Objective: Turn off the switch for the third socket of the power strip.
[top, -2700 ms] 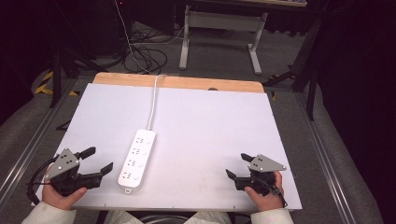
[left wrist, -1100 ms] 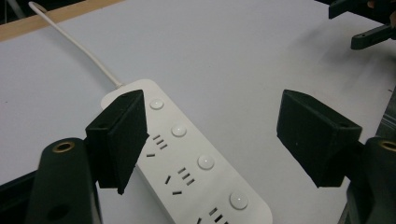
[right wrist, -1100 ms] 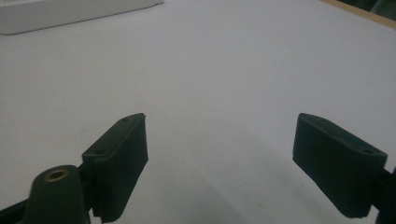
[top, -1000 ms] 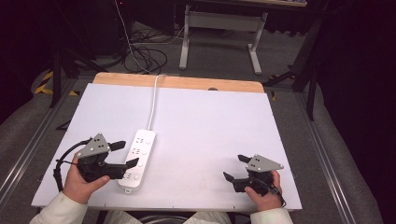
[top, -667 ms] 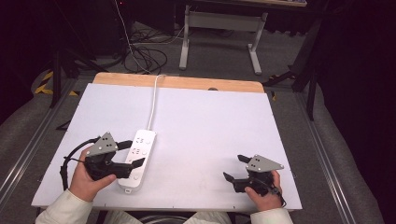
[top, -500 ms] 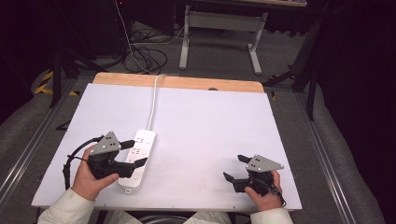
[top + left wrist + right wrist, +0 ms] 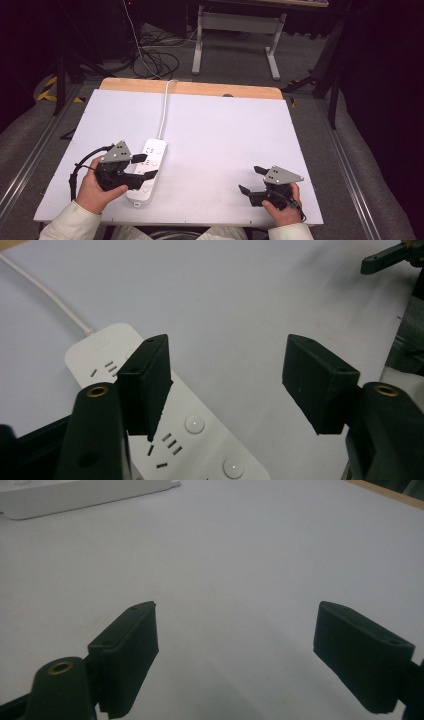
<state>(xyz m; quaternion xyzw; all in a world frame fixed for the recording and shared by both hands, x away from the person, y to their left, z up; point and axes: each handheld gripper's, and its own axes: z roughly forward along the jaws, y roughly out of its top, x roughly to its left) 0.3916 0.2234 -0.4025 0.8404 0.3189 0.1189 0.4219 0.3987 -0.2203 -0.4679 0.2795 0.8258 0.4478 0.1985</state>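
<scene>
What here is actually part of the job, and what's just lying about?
In use:
left gripper, jaws open over the strip
white power strip and its cord
white table

Idle or background:
right gripper, open, resting apart on the table
cables on the floor
desk frame behind

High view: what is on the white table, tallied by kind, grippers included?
White power strip: 1, with its cord running to the far edge
Black two-jaw grippers: 2, the left gripper over the strip, the right gripper near the table's front right corner
Total: 3
</scene>
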